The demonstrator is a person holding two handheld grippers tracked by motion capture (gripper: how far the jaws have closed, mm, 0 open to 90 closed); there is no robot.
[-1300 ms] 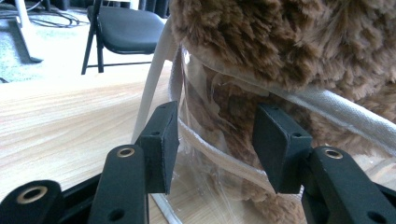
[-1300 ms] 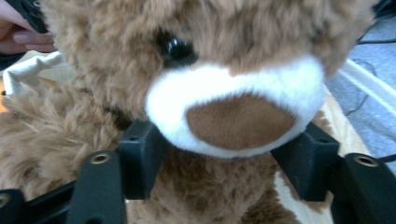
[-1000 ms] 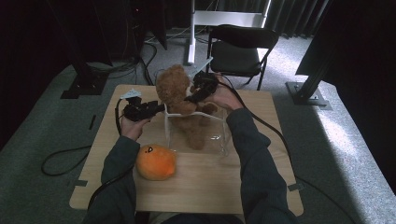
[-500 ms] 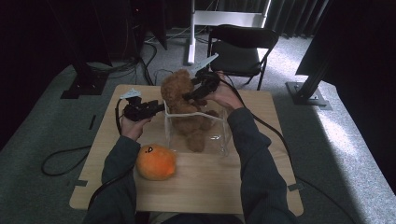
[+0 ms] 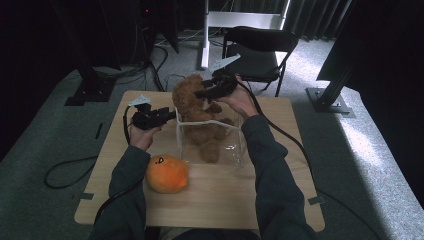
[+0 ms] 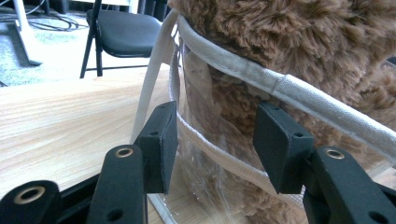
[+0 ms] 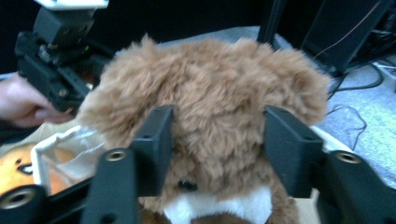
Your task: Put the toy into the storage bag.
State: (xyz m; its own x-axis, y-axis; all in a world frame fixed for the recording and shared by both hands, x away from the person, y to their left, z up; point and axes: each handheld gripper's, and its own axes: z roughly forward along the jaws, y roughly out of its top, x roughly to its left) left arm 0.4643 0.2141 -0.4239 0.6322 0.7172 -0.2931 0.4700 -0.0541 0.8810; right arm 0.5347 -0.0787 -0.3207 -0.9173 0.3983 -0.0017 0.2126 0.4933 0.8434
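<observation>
- Lately the fluffy brown teddy bear [image 5: 192,107] has settled a little lower in the clear plastic bag with beige cloth trim [image 5: 232,147]. Its body and legs are inside, and its head and shoulders stand above the rim.
- Over the last second the right tool [image 5: 200,94] has tipped up at the bear's head. Its jaws stand wide apart, one on each side of the face. I cannot tell whether they squeeze the fur or merely straddle it.
- Meanwhile the left tool [image 5: 170,115] has stayed at the bag's near-left corner. Its jaws are apart with the trim band running between them, not visibly pinched.
- Nearby, the round orange plush toy with a stitched face [image 5: 167,173] has not moved on the pale wooden tabletop [image 5: 225,200], just in front of the bag.
- Judging from this, packing is well along. The head has yet to go below the rim, which probably means pressing it down while the mouth is kept wide.
</observation>
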